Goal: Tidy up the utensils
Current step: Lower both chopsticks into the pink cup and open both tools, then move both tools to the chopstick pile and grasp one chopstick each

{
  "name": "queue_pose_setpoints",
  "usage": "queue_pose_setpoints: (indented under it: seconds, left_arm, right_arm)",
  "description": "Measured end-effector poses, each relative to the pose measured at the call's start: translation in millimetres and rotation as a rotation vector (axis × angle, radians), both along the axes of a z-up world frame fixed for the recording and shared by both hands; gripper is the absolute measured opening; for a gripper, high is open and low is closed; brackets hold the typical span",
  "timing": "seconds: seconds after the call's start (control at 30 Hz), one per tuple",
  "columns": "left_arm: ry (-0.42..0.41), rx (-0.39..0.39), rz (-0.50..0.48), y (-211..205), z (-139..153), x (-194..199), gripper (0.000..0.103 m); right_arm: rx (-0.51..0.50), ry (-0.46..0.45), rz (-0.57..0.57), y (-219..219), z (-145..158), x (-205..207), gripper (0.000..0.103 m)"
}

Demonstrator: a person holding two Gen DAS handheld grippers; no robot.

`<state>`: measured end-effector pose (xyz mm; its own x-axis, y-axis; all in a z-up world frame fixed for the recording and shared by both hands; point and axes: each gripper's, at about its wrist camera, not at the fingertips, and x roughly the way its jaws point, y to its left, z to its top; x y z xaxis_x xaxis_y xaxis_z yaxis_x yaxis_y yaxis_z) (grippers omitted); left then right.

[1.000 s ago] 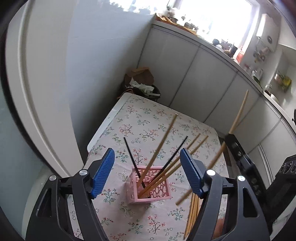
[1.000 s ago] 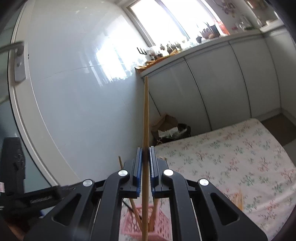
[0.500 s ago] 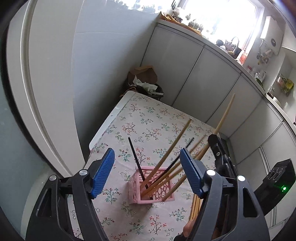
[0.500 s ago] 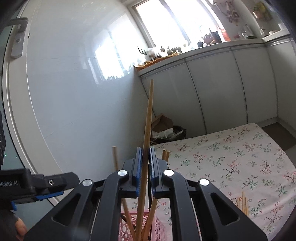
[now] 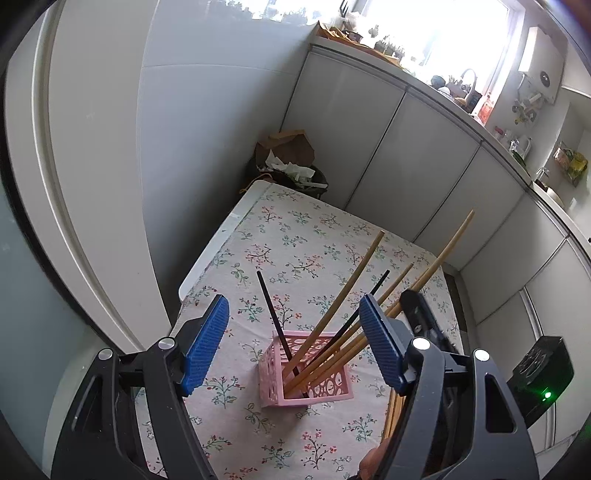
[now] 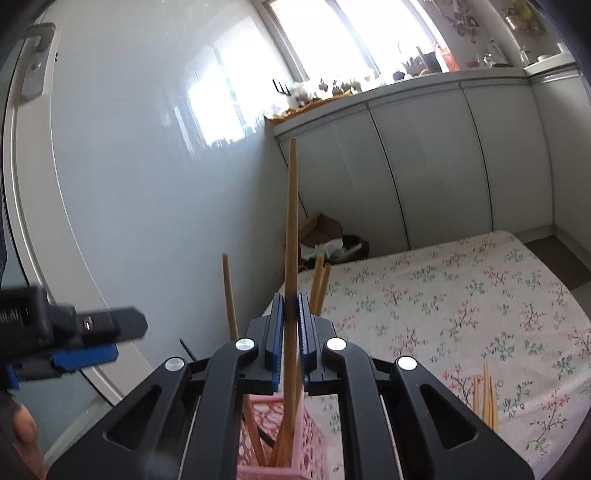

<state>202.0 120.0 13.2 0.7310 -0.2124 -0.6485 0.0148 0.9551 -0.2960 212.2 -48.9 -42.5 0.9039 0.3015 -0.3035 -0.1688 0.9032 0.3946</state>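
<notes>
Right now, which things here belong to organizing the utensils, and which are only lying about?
Belong to the job:
- pink basket with chopsticks standing in it
- wooden chopstick clamped in the right claw, its lower end inside the basket
- loose chopsticks on the tablecloth
- left claw, open above the basket

Only lying about:
- trash bin with cardboard
- clutter on the windowsill

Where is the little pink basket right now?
In the left wrist view, the pink plastic lattice basket sits on the floral tablecloth, low in the middle, holding wooden and black chopsticks; loose wooden chopsticks lie just to its right.
</notes>
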Motion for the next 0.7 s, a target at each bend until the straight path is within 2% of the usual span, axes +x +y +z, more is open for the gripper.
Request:
queue_pose_setpoints:
  seconds: [0.1,0.17,0.33,0.43,0.53,0.63,0.7]
  left_arm:
    - [-0.002,-0.008,-0.005,0,1,0,0.070]
    - [-0.008,-0.011,-0.011,-1,2,-1,0.070]
    - [-0.006,-0.010,-0.025,-6,4,-3,0.070]
    - [-0.014,-0.017,-0.049,-13,6,-7,0.070]
    - [-0.021,0.020,-0.102,-35,9,-15,0.070]
    - [-0.032,0.059,-0.175,-65,12,-25,0.070]
    - [-0.044,0.099,-0.218,-88,10,-33,0.070]
  right_arm:
    - [-0.008,0.055,0.050,-1,1,0,0.017]
    - [-0.039,0.044,0.062,-4,9,-6,0.028]
    - [-0.131,0.058,0.057,-31,42,-23,0.031]
    - [-0.166,0.135,0.023,-62,61,-30,0.032]
    - [-0.178,0.269,-0.011,-99,71,-36,0.034]
    - [-0.163,0.404,-0.040,-138,55,-48,0.048]
    - [-0.100,0.471,-0.084,-164,28,-54,0.052]
